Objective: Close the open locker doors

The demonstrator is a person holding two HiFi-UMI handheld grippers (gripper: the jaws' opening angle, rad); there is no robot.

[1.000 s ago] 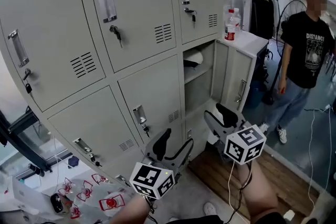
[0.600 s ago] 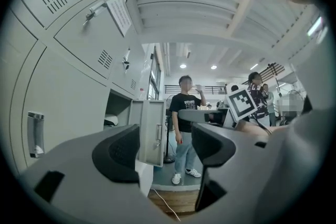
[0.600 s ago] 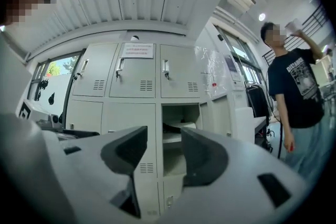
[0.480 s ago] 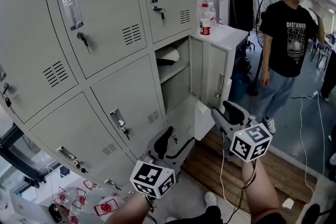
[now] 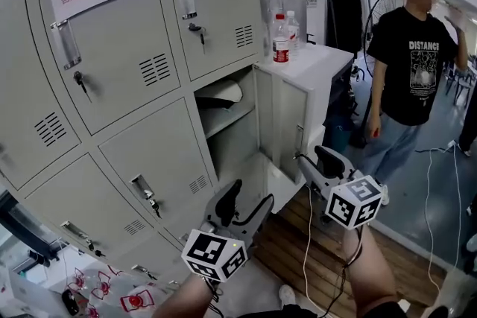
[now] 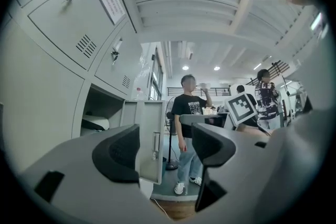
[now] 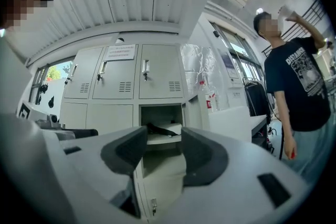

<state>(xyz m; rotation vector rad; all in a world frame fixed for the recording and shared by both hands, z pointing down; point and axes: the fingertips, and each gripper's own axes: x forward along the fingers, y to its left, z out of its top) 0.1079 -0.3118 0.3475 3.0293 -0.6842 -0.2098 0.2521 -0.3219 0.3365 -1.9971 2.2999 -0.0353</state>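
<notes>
Workshop interior: a bank of grey sheet-metal lockers (image 5: 149, 48) stands on the left, with wooden floor boards (image 5: 298, 249) at its foot and a bystander in a black T-shirt (image 5: 417, 63) well apart on the right.

**Task item.** One grey locker door (image 5: 287, 123) in the middle row stands wide open, exposing the open compartment (image 5: 223, 123). A lower panel beneath it appears ajar; this cannot be confirmed.

**Grippers.** The left gripper (image 5: 242, 206) hangs low near the locker base, jaws apart and holding nothing. The right gripper (image 5: 319, 167) sits just beside the open door's lower free edge, jaws likewise spread and empty. Whether it touches the door cannot be told.

**Hazards (judgement).**
- Items on the compartment shelf may protrude and block the door from latching
- A jaw may slip off the thin door edge if the push is off-square
- The white cable (image 5: 309, 234) below the right gripper may snag

**View differences.** The right gripper view alone looks straight into the compartment, showing a dark item on the shelf (image 7: 157, 128). The left gripper view alone shows the door's handle (image 6: 155, 144). Only the head view shows both grippers against the door
</notes>
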